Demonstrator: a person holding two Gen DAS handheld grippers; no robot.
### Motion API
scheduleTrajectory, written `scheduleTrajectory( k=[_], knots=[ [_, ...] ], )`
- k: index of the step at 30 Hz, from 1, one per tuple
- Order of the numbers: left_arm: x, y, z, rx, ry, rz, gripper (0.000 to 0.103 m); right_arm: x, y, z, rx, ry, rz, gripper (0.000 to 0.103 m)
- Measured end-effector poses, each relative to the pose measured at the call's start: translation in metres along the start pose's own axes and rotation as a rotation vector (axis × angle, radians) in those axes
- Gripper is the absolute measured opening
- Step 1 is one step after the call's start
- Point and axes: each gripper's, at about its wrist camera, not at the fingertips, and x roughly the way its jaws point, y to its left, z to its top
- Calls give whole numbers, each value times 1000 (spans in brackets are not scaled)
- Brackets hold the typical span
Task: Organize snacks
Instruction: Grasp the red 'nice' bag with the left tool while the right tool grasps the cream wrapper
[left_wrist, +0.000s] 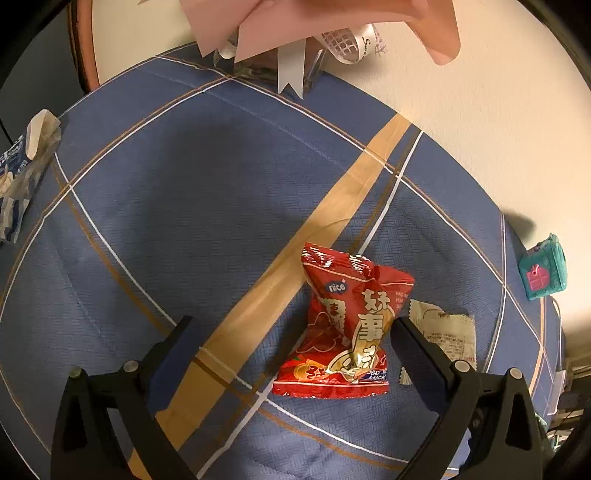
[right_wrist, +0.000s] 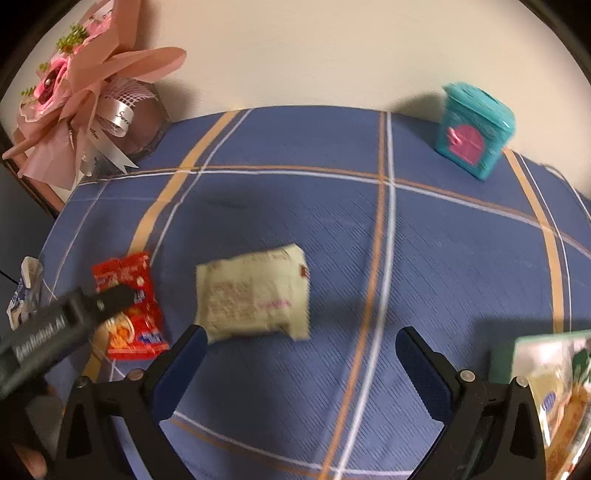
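Note:
A red snack packet (left_wrist: 347, 325) lies crumpled on the blue checked cloth (left_wrist: 184, 206), between the fingers of my open left gripper (left_wrist: 294, 326) and closer to the right finger. A cream packet (left_wrist: 448, 332) lies flat just beyond that finger. In the right wrist view the cream packet (right_wrist: 255, 291) sits just ahead of my open right gripper (right_wrist: 301, 334), nearer its left finger and not touched. The left gripper (right_wrist: 110, 300) reaches in from the left over the red packet (right_wrist: 142, 321).
A teal box (right_wrist: 474, 131) stands at the far right by the wall. A pink bouquet (right_wrist: 77, 88) fills the far left corner. A blue-and-white packet (left_wrist: 22, 177) lies at the cloth's left edge. A green-and-white snack bag (right_wrist: 554, 387) sits at the near right.

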Motion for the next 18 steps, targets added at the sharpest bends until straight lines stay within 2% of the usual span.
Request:
scheduleTrajectory(
  k=[7,12,18],
  knots=[
    [1,13,6,-43,0,-6,102,25,22,8,-61,31,-12,103],
    [4,12,8,-36,6,-20,102,37,27,7,-68,46,-5,103],
    [8,4,9,-13,3,-19,102,47,41,13,-120,38,-63,103]
  ],
)
